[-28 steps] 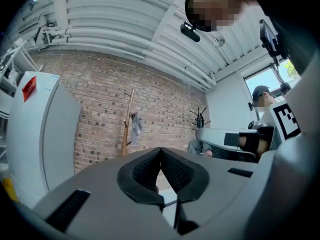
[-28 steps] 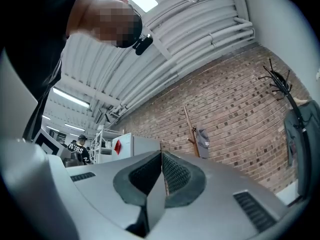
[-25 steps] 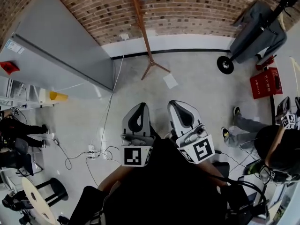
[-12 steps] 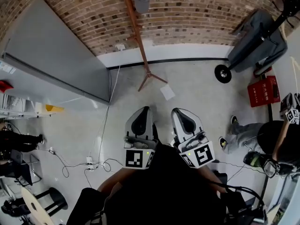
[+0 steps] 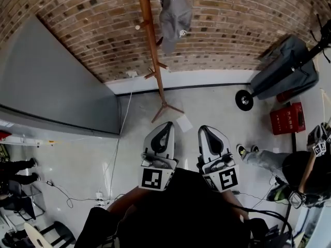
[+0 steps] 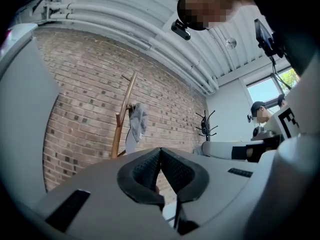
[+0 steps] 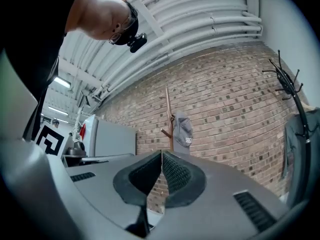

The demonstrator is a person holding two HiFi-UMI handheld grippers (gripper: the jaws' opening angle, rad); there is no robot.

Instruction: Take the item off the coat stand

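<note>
A grey cap (image 5: 175, 15) hangs from a peg high on the wooden coat stand (image 5: 150, 61), top centre against the brick wall (image 5: 232, 30). It looks soft and light, and its stiffer brim seems the best hold. Lower centre, the left hand-held gripper (image 5: 166, 125) and right hand-held gripper (image 5: 203, 129) are closed, empty and well short of it.

Grey cap (image 5: 174, 15) hanging on wooden coat stand (image 5: 150, 45).
</note>
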